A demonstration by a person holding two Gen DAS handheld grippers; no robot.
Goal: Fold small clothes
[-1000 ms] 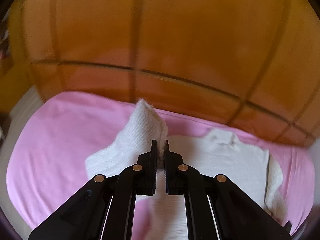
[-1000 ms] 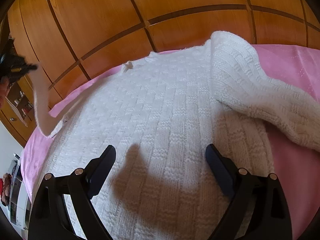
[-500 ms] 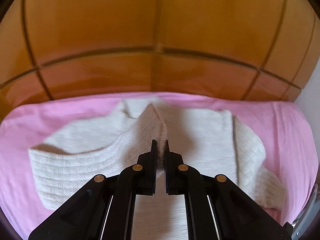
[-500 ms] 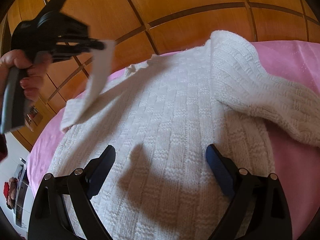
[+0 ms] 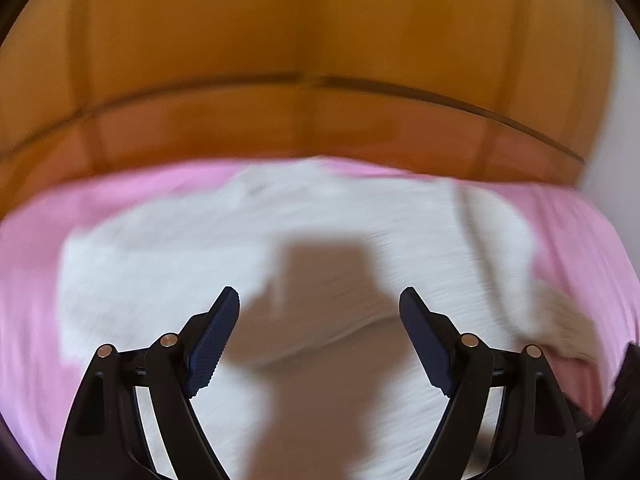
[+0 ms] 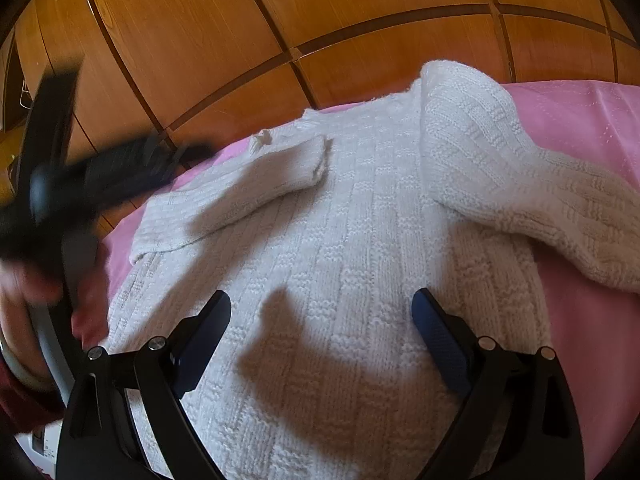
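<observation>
A small white knitted sweater (image 6: 360, 264) lies spread on a pink sheet (image 6: 576, 120). Its left sleeve (image 6: 240, 188) now rests folded across the chest, and its right sleeve (image 6: 520, 184) lies out over the sheet at the right. My right gripper (image 6: 322, 312) hovers open over the sweater's body with nothing between its pads. In the blurred left wrist view my left gripper (image 5: 320, 308) stands over the sweater (image 5: 280, 232), jaws opening and nothing between them. The right wrist view shows that same left gripper (image 6: 192, 152) blurred at the left, held by a hand (image 6: 32, 292).
A wooden panelled wall (image 6: 320, 20) rises right behind the bed. The pink sheet (image 5: 120, 192) surrounds the sweater on every side. A dark red sleeve (image 6: 16, 404) and some white objects sit at the lower left of the right wrist view.
My left gripper carried the sleeve over the sweater's body, came down and let it go; its jaws went from shut to wide apart. The right gripper stayed where it was.
</observation>
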